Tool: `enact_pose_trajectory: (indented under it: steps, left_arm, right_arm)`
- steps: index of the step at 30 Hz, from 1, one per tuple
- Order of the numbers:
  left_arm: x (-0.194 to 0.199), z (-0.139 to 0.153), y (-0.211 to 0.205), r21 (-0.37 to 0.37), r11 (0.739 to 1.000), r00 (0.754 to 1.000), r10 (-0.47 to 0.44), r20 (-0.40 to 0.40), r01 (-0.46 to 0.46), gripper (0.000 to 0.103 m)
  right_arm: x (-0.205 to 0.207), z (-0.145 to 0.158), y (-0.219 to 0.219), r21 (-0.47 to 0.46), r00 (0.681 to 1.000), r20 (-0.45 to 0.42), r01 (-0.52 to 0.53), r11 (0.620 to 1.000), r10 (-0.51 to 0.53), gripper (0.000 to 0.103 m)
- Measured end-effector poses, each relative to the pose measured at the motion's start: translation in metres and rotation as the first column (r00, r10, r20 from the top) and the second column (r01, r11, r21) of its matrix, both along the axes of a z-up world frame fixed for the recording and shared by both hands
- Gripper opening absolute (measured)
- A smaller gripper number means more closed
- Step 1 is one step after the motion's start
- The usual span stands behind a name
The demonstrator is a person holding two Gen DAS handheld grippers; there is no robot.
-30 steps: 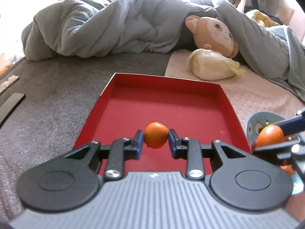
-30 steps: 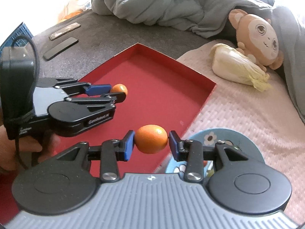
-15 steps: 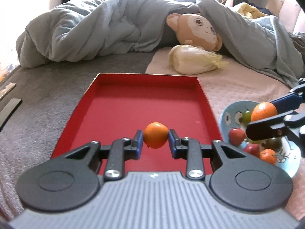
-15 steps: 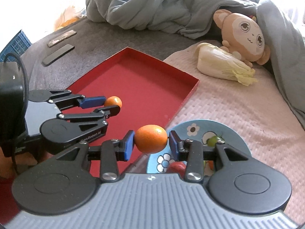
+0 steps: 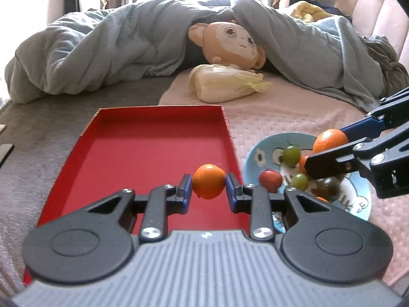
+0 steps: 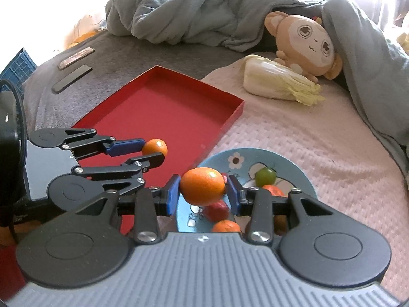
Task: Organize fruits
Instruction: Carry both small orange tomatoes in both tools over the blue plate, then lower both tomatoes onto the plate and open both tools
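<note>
My left gripper (image 5: pixel 208 188) is shut on a small orange (image 5: pixel 208 184), held in the air above the near right part of the red tray (image 5: pixel 153 138). In the right wrist view the same left gripper (image 6: pixel 153 153) and its small orange (image 6: pixel 155 147) appear at the left, over the red tray (image 6: pixel 166 102). My right gripper (image 6: pixel 202 192) is shut on a larger orange (image 6: pixel 202 189), hanging over the blue flowered plate (image 6: pixel 294 168). Several small red, green and orange fruits lie on that blue plate (image 5: pixel 258 151). The right gripper (image 5: pixel 329 151) with its orange (image 5: pixel 331 140) enters the left wrist view from the right.
A pale cabbage (image 6: pixel 278 84) and a plush monkey (image 6: pixel 306 41) lie behind the plate on the pink cover, under a grey-blue duvet (image 5: pixel 102 51). Two flat dark bars (image 6: pixel 71 78) rest on the grey blanket at far left, next to a blue crate (image 6: pixel 18 64).
Both grippers have carried their oranges to the right, so the tray has slid left in both views. The plate with its fruits has come into view under the right gripper.
</note>
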State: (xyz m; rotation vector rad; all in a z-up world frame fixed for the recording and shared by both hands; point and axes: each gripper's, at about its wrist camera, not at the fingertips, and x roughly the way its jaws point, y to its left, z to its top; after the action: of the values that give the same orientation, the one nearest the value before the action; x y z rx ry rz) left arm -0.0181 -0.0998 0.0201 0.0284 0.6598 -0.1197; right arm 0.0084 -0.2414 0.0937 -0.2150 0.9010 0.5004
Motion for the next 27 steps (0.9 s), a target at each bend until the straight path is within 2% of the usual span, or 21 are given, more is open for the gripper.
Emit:
enact_pose_trajectory:
  steps: [8,17,27]
  left_arm:
    - [0.002,0.001,-0.032,0.012,0.998,0.998,-0.064,0.008,0.064,0.032]
    - [0.026,-0.008,-0.070,0.014,0.993,0.993,-0.120,-0.005,0.120,0.032]
    - [0.055,-0.019,-0.108,0.040,0.986,0.987,-0.161,-0.028,0.162,0.032]
  right_arm:
    - [-0.007,-0.005,-0.033,-0.017,0.999,-0.019,0.036,0.999,-0.037,0.045]
    - [-0.007,-0.042,-0.070,-0.088,0.990,-0.095,0.095,0.992,-0.104,0.045]
    - [0.012,-0.059,-0.061,-0.089,0.986,-0.136,0.083,0.993,-0.095,0.046]
